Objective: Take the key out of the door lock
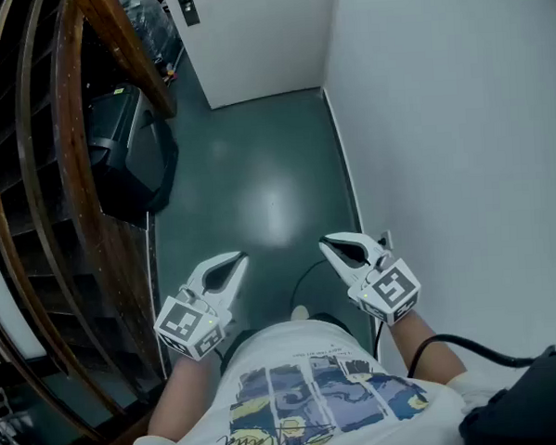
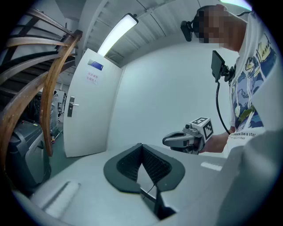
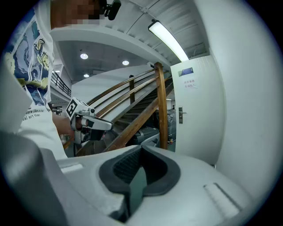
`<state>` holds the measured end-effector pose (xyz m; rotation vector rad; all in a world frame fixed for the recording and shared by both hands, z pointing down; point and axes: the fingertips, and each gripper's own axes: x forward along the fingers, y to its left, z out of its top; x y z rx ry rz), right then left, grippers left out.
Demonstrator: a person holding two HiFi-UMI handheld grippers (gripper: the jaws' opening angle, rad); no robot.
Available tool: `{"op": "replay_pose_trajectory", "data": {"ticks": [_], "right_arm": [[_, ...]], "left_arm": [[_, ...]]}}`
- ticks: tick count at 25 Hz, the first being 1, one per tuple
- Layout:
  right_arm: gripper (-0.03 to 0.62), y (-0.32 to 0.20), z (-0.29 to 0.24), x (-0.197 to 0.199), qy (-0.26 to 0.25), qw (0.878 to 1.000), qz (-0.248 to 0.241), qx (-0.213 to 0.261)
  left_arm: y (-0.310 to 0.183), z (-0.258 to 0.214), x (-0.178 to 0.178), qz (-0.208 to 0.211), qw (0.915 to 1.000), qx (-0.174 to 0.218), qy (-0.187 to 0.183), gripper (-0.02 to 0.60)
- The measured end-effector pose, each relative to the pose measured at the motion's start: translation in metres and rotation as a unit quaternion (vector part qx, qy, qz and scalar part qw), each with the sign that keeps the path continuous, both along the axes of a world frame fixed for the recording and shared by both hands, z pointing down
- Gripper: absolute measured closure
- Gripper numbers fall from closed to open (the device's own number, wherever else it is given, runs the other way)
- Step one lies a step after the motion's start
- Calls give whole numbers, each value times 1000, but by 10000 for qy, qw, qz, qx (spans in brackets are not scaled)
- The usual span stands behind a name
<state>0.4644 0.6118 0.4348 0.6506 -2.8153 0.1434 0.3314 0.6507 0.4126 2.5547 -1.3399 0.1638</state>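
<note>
Head view looks down a narrow passage to a white door at its far end, with green floor between the person and the door. A wooden stair railing runs along the left. The left gripper and the right gripper hang side by side close to the person's shirt, well short of the door. Both have their jaws pressed together on nothing; each gripper view shows the dark pads meeting with no object between them.

The lock belongs to the lever handle plate near the door's left edge. From this far off the key is too small to make out, so its place can only be judged as just under that lever.

The step in hand looks like the approach. Done well, it means walking up until the plate fills a gripper view. One gripper's jaws should then be spread before they reach the door, not against it. The pads should line up flat with the key's head and pinch it squarely. The pull should go straight out from the door's face, since any sideways pull may bind the key.
</note>
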Motion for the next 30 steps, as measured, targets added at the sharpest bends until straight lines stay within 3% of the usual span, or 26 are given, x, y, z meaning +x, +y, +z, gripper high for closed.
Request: {"op": "replay_pose_trajectory", "data": {"ticks": [14, 21, 30], "right_arm": [[591, -24, 22, -5, 312, 9993, -217, -19], [569, -65, 26, -57, 401, 9989, -229, -118], [566, -154, 8, -159, 535, 9983, 230, -29]], "left_arm": [[-22, 5, -1, -222, 9997, -75, 3, 578], [-61, 12, -61, -348, 9992, -159, 86, 576], [-165, 1, -165, 70, 9999, 69, 89, 574]]}}
